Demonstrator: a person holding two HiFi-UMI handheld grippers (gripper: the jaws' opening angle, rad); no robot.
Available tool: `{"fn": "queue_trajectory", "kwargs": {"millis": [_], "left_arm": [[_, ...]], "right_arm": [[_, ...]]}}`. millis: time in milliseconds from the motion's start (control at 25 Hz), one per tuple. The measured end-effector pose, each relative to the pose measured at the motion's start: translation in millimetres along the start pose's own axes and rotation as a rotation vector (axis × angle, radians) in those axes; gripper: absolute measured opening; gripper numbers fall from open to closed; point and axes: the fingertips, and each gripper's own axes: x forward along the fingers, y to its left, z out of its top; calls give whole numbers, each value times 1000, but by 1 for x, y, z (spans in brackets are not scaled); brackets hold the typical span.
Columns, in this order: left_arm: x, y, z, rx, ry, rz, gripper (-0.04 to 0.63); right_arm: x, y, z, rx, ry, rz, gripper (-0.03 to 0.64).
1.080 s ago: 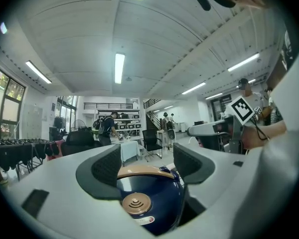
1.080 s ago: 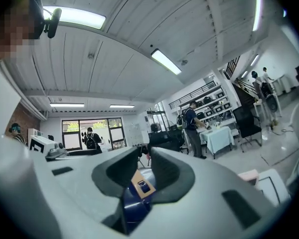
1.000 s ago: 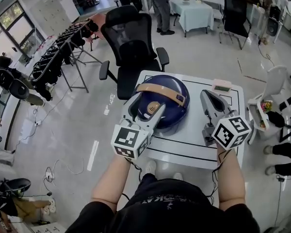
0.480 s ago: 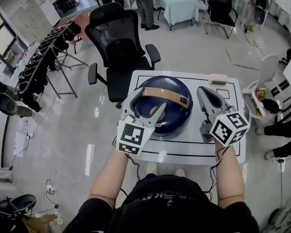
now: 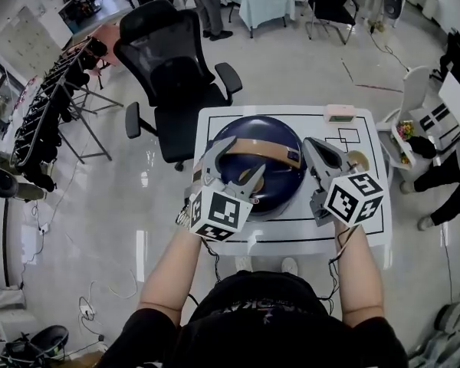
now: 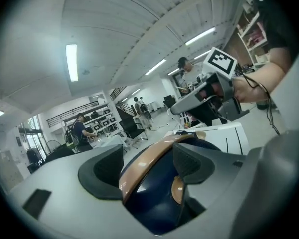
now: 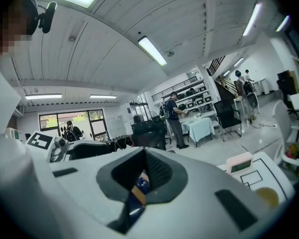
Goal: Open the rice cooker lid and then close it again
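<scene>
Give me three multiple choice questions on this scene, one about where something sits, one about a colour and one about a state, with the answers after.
1. Where on the table is the pink device, relative to the rice cooker?
A. On top of it.
B. Beyond it, at the far edge.
C. In front of it, at the near edge.

2. What colour is the rice cooker's handle?
A. Tan.
B. Green.
C. Red.

3. How do the right gripper's jaws stand?
A. Wide apart.
B. Clamped on the handle.
C. Together, with nothing held.

Answers:
1. B: the head view shows it by the edge farthest from the person.
2. A: the band across the dark blue cooker is tan.
3. C: the right gripper view shows them closed on nothing, beside the cooker.
</scene>
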Motion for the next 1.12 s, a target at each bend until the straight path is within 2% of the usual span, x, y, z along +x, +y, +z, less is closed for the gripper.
{"fn": "queue_trajectory", "kwargs": {"millis": [360, 640, 920, 1120], "left_arm": [[17, -5, -12, 189, 56, -57, 295], [33, -13, -10, 341, 59, -96, 282], [44, -21, -12, 390, 70, -151, 260], [51, -28, -11, 489, 85, -164, 249]], "right_arm": [[10, -3, -27, 46, 30, -50, 2], [14, -7, -38, 54, 46, -97, 2], [14, -9, -43, 67, 45, -124, 2], [13, -9, -44, 85, 35, -139, 2]]}}
